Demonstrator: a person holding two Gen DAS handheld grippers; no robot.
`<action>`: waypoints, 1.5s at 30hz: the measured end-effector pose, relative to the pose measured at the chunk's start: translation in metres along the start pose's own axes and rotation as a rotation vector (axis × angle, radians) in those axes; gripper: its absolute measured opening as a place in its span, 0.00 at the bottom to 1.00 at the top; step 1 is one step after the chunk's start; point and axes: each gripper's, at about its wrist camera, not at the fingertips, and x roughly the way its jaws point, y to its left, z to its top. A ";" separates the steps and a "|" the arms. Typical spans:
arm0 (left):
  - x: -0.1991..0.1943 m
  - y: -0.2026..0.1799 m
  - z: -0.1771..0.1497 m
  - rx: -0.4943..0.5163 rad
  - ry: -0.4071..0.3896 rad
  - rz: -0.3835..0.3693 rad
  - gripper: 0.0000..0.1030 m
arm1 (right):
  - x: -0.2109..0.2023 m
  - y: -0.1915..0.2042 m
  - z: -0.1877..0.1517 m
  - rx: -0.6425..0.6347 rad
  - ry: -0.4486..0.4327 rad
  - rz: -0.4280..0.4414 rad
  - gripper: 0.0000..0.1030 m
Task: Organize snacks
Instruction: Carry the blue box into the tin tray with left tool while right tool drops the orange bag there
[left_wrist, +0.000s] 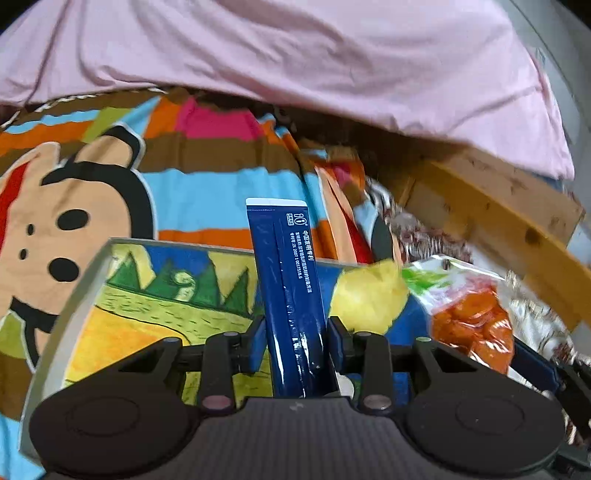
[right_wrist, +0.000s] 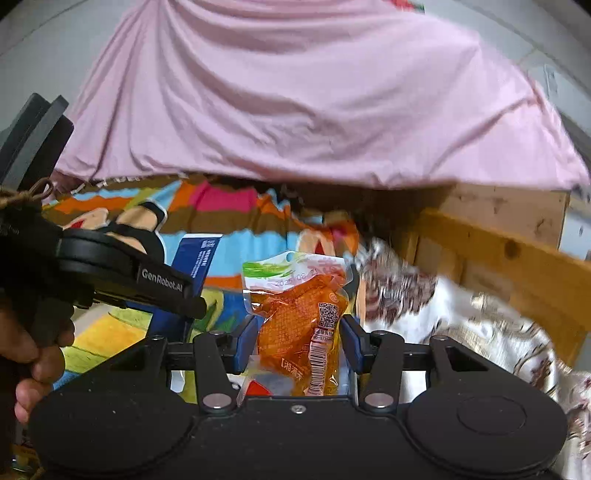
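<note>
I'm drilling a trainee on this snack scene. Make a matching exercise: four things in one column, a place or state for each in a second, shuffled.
Things:
1. dark blue stick packet
2. orange snack pouch
3. pink sheet
4. illustrated box

Places or states:
A. draped across the top of both views
B. clamped in the right claw
C. lying under both claws, on the monkey-print blanket
D. clamped upright in the left claw

Pairs: 1-D, 2-B, 3-A, 4-C
</note>
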 end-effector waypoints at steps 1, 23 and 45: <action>0.006 -0.003 -0.001 0.022 0.026 0.007 0.37 | 0.004 -0.001 -0.002 0.009 0.012 -0.002 0.50; 0.041 0.001 -0.023 -0.005 0.277 0.089 0.73 | 0.037 -0.005 -0.027 0.062 0.210 0.043 0.60; -0.092 0.033 -0.010 -0.053 -0.006 0.125 0.99 | -0.068 0.008 0.000 0.021 -0.104 0.093 0.99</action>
